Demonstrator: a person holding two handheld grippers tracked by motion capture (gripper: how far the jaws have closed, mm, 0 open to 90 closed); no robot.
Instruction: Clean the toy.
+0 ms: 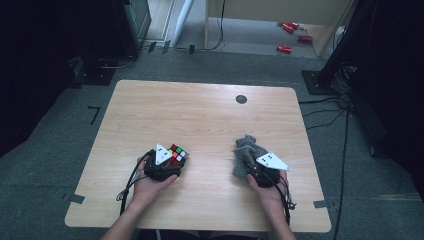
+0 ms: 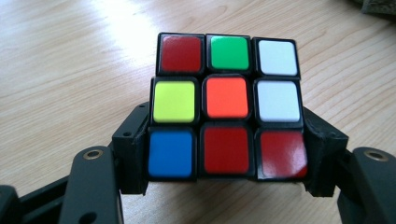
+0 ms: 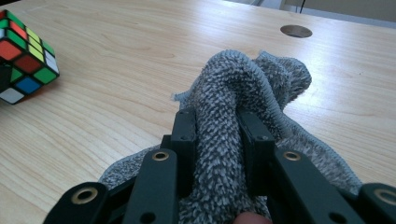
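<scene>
Grey cloth (image 3: 233, 93) and colour cube (image 2: 228, 106) on wooden tabletop (image 1: 200, 120).
L claw (image 2: 228, 154) clamped the cube; R claw (image 3: 219, 140) pinched the cloth.

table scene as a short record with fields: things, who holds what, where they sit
surface: wooden table with a round dark grommet
cube: puzzle cube, mixed colours, at the table's left front
left hand-held gripper: shut on the cube, jaws on its two sides
cloth: grey terry cloth, bunched, at the table's right front
right hand-held gripper: shut on a fold of the cloth
spacing: cube and cloth apart, bare wood between them
floor beyond table: red items, too small to identify
</scene>
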